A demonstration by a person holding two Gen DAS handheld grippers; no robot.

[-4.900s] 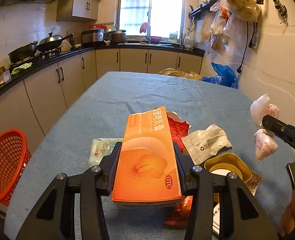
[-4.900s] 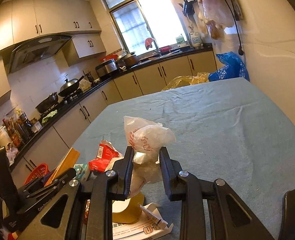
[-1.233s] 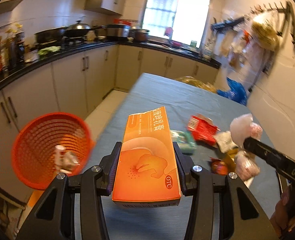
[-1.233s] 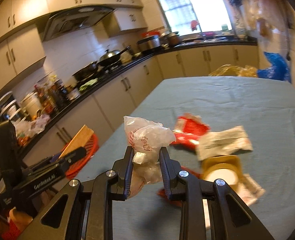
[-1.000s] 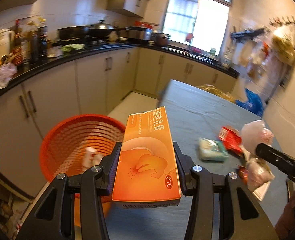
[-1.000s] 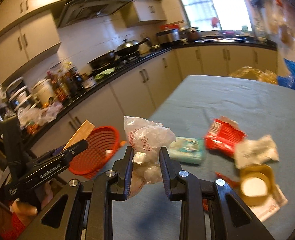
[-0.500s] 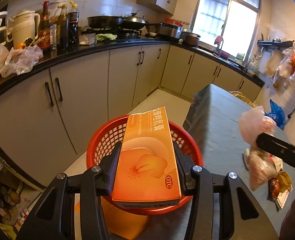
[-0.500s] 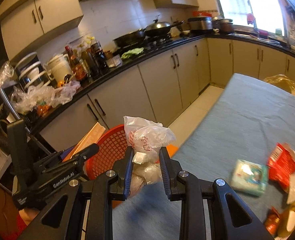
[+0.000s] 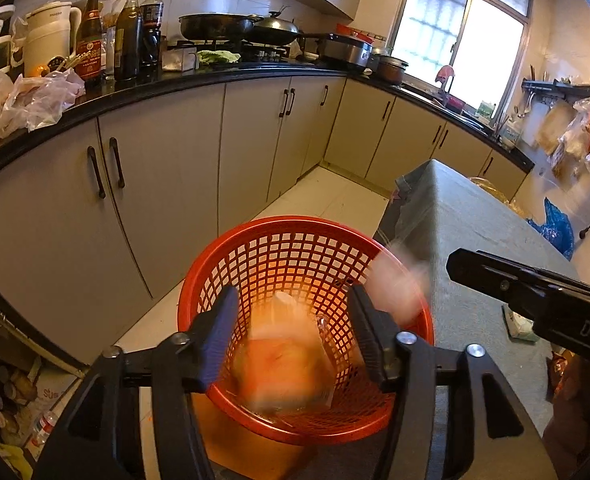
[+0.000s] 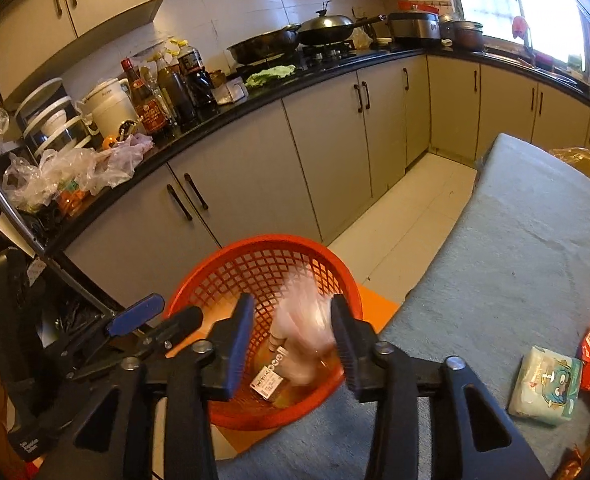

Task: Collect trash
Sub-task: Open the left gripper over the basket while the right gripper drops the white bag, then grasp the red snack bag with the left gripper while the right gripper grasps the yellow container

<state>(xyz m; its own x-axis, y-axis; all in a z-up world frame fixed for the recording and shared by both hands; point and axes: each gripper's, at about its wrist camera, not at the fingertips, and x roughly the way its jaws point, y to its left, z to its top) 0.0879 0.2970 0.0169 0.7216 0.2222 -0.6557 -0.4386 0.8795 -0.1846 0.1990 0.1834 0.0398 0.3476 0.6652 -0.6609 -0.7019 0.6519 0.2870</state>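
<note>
Hovering over the red mesh basket point(image 9: 199, 300), our left hand-held gripper point(image 9: 293, 334) is opening, and the blurred orange box point(image 9: 283, 364) sits loose between its jaws, down inside the basket. Our right hand-held gripper point(image 10: 293, 344) is opening too, the pale plastic bag point(image 10: 305, 320) blurred between its jaws above the same basket. Print on a small label in the basket is too small to read. Right of the basket, the grey-clothed counter point(image 10: 535, 248) carries a green packet point(image 10: 547, 386) near its edge; open floor lies beyond the basket.

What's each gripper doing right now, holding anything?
Left gripper: jaws opening, grips nothing; blurred orange box drops into the red basket.
Right gripper: jaws opening, grips nothing; blurred plastic bag falls between them.
</note>
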